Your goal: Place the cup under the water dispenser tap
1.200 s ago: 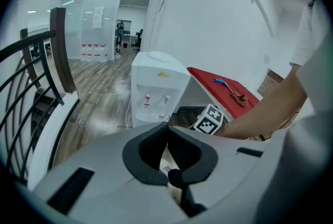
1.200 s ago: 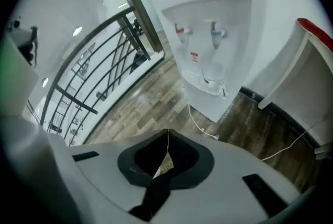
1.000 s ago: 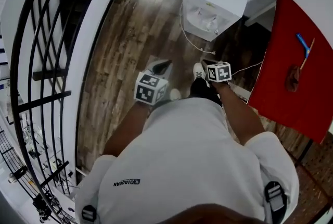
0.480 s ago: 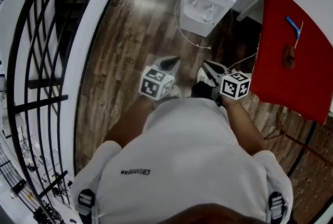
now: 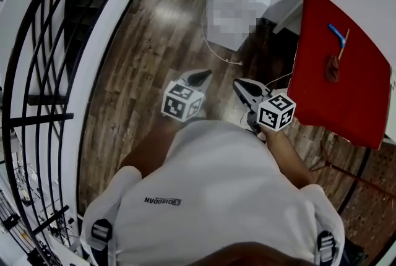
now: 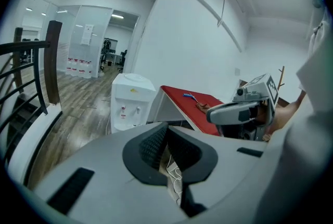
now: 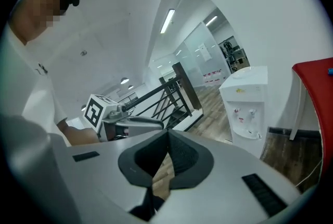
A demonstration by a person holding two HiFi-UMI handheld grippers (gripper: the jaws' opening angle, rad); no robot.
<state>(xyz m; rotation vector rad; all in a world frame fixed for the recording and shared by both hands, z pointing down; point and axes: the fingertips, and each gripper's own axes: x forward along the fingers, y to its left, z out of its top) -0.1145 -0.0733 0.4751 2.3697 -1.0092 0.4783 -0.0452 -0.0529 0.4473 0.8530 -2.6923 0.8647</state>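
Observation:
No cup shows in any view. The white water dispenser [image 5: 237, 4] stands on the wood floor ahead of me, partly under a mosaic patch; its two taps face me in the left gripper view [image 6: 132, 101] and the right gripper view [image 7: 246, 107]. My left gripper [image 5: 204, 75] is held in front of my body, shut, with nothing in it. My right gripper [image 5: 237, 83] is beside it, also shut and empty, pointing toward the dispenser. Each gripper sees the other: the right gripper [image 6: 238, 111] and the left gripper [image 7: 131, 122].
A red table [image 5: 337, 94] stands close on my right, with a blue-handled item [image 5: 336, 34] and a brown item [image 5: 332, 67] on it. A black stair railing [image 5: 43, 73] runs along my left. A white cable [image 5: 219, 55] lies on the floor by the dispenser.
The right gripper has moved right and back toward my body. The head view has shifted, so the dispenser and the red table sit further left. Both grippers stay shut.

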